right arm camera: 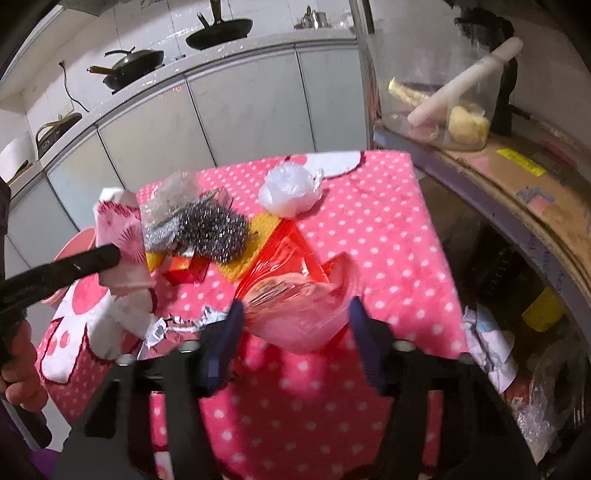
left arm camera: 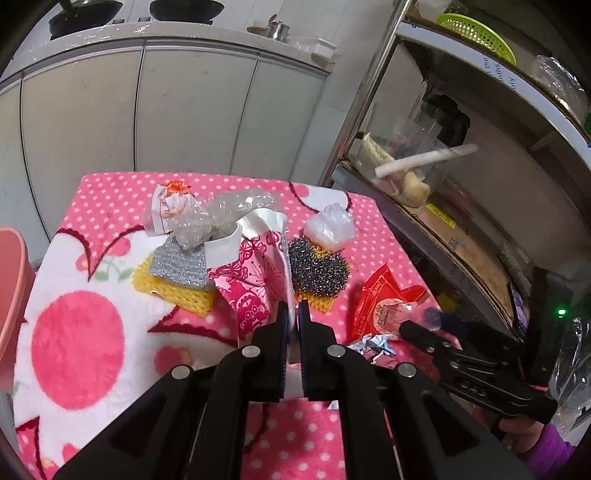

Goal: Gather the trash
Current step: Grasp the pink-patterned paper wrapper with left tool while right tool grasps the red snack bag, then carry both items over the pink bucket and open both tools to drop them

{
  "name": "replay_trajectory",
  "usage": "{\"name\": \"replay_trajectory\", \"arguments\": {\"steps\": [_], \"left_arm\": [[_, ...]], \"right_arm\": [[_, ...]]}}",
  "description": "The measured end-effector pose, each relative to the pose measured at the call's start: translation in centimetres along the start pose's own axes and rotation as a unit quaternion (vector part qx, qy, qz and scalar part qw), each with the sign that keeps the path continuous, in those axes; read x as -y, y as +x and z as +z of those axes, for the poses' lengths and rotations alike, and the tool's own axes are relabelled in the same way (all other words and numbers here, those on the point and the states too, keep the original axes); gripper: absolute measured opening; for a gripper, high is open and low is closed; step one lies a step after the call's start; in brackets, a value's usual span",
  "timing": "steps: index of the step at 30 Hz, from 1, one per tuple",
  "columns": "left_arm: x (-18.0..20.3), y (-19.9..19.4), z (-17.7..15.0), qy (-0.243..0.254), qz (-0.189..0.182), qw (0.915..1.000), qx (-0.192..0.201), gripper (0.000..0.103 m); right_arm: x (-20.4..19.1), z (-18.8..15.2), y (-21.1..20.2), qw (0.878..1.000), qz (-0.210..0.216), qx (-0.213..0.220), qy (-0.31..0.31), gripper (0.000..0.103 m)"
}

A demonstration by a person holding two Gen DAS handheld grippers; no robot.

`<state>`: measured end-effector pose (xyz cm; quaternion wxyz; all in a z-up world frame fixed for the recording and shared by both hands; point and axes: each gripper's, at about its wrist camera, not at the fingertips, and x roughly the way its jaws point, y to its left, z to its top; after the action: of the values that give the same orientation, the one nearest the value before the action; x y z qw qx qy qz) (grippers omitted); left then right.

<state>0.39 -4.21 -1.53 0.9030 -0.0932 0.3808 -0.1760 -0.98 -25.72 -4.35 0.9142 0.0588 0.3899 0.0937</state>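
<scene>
Left gripper (left arm camera: 293,314) jaws on pink bag (left arm camera: 258,280)

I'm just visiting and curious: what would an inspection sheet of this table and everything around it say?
Surface: pink polka-dot blanket covers the table.
Job's things: pink-patterned paper bag; red wrapper; crumpled foil; white plastic bag; bubble wrap.
Clutter: steel scourer, yellow sponge.
Grippers: left tool shut on the paper bag's edge; right tool open around the red wrapper.
Cables: a black cord by the wall.
Surroundings: pans on the counter, metal shelf, green basket.
</scene>
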Motion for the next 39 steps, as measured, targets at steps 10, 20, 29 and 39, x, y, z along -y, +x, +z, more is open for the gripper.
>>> {"name": "replay_trajectory", "arguments": {"steps": [10,20,29,39], "left_arm": [[-0.4,-1.9,0.1,0.001,-0.004,0.9997,0.024,0.005],[-2.0,-4.1,0.6,-0.012,0.001,0.9985,0.053,0.005],[-5.1,-6.8,1.0,-0.031,0.039,0.9948,0.088,0.005],[-13.2,-11.4,1.0,-0.064,0.161,0.9764,0.128,0.005]], "right_arm": [[-0.2,0.1,-0.7,1.000,0.017,0.008,0.003,0.001],[-1.9,2.0,-3.3,0.998,0.034,0.051,-0.014,0.001],[-7.9,5.2,-3.2,0.991,0.085,0.065,-0.074,0.001],[-19.4,7.6,-0.4,0.971,0.165,0.056,-0.163,0.000]]}}
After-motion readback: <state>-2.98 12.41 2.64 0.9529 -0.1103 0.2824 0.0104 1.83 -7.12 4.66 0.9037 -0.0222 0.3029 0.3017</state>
